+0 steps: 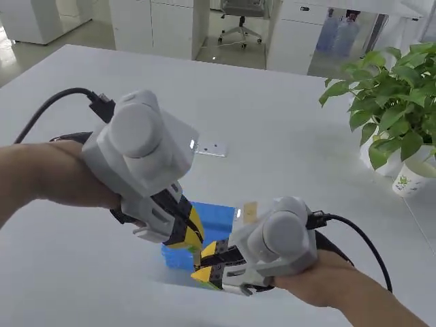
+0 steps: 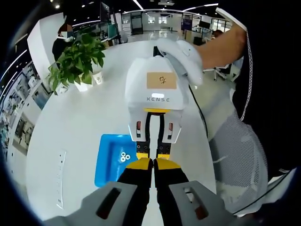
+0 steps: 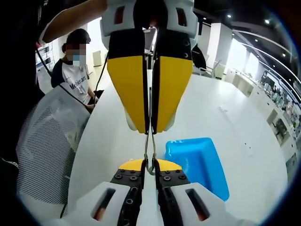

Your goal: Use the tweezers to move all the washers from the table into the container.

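Tongs meet tip to tip low over the counter. The left tongs (image 2: pixel 153 164) and the right tongs (image 3: pixel 148 165) are two pairs, each black with yellow tips, and they face one another. Both pairs are closed. One pair of thin steel tweezers (image 3: pixel 149 146) runs between them. In the right gripper view its arms pass up into the narrow slit of the left pair, and its joined end sits pinched between the right pair's tips (so each pair grips one end).

Just beside the tips, one shallow blue plastic container (image 2: pixel 106 169) rests on the smooth white counter (image 1: pixel 286 136). It holds three small pale ring washers (image 2: pixel 124 157), lying close together near its middle (they are tiny in the left gripper view, so three is the best count).

Beyond the container, one flat pale strip (image 1: pixel 210 148) lies alone on the counter. One leafy green plant in a white pot (image 1: pixel 392 109) stands at the counter's far right edge.

The room behind is an office with white cabinets. It holds one grey swivel chair (image 1: pixel 240 20) and two blue-tinted water bottles (image 1: pixel 347 34). In the right gripper view, one seated person in a white shirt (image 3: pixel 77 70) shows past a white mesh chair back (image 3: pixel 51 141).
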Demonstrator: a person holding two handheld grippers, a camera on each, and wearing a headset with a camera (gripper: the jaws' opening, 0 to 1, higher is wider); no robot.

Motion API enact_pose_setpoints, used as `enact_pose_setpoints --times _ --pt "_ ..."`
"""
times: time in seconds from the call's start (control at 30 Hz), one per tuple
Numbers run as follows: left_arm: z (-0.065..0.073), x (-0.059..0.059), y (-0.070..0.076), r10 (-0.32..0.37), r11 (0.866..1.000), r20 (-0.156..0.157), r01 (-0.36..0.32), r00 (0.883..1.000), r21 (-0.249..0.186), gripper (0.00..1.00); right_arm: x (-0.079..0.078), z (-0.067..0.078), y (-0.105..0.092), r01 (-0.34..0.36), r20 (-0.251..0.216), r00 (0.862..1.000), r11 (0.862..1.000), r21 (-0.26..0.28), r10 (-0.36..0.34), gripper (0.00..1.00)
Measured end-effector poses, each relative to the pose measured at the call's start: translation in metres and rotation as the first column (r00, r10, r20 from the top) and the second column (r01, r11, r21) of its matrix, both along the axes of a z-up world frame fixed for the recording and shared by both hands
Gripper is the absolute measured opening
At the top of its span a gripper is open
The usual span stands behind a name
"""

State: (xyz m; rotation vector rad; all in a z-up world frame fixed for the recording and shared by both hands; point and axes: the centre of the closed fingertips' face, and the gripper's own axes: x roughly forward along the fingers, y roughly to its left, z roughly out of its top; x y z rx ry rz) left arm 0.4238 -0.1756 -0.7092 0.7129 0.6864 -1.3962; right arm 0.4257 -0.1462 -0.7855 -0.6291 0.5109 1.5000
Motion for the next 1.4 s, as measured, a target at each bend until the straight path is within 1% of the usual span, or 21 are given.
enact_pose_setpoints --times 0.23,0.6,0.77,1.0,1.03,1.17,1.23,1.27,1.4 --pt "0.006 0.013 -0.002 -0.004 1.0 0.016 0.004 1.0 -0.004 0.05 0.016 0.007 -0.003 0.013 0.015 1.0 1.0 0.006 -0.013 0.11" --pt "0.004 0.035 -0.003 -0.013 1.0 0.033 0.013 0.999 -0.002 0.05 0.039 0.005 -0.004 0.029 0.027 0.999 0.999 0.016 -0.03 0.11" --pt "0.0 0.042 -0.004 -0.016 1.0 0.04 0.016 0.999 0.003 0.05 0.047 0.002 -0.005 0.034 0.032 0.999 0.999 0.014 -0.034 0.11" --pt "-0.009 0.05 -0.005 -0.022 1.0 0.043 0.021 0.999 0.013 0.05 0.055 -0.008 -0.006 0.038 0.023 0.999 0.999 0.012 -0.038 0.11" --pt "-0.011 0.051 -0.004 -0.021 1.0 0.038 0.021 0.999 0.015 0.05 0.056 -0.01 -0.007 0.037 0.025 0.999 0.999 0.009 -0.037 0.11" --pt "-0.016 0.055 -0.005 -0.023 1.0 0.038 0.022 0.999 0.017 0.05 0.058 -0.014 -0.007 0.041 0.016 0.999 0.999 0.01 -0.041 0.11" --pt "-0.019 0.057 -0.005 -0.022 1.0 0.039 0.021 0.999 0.018 0.05 0.061 -0.017 -0.008 0.043 0.021 0.999 0.999 0.008 -0.043 0.11" --pt "-0.021 0.058 -0.005 -0.021 1.0 0.037 0.02 0.999 0.019 0.05 0.061 -0.019 -0.009 0.045 0.013 0.999 0.999 0.007 -0.045 0.11" --pt "-0.028 0.061 -0.005 -0.02 0.999 0.037 0.018 0.999 0.031 0.05 0.066 -0.027 -0.011 0.053 0.007 0.999 0.999 0.001 -0.053 0.11"
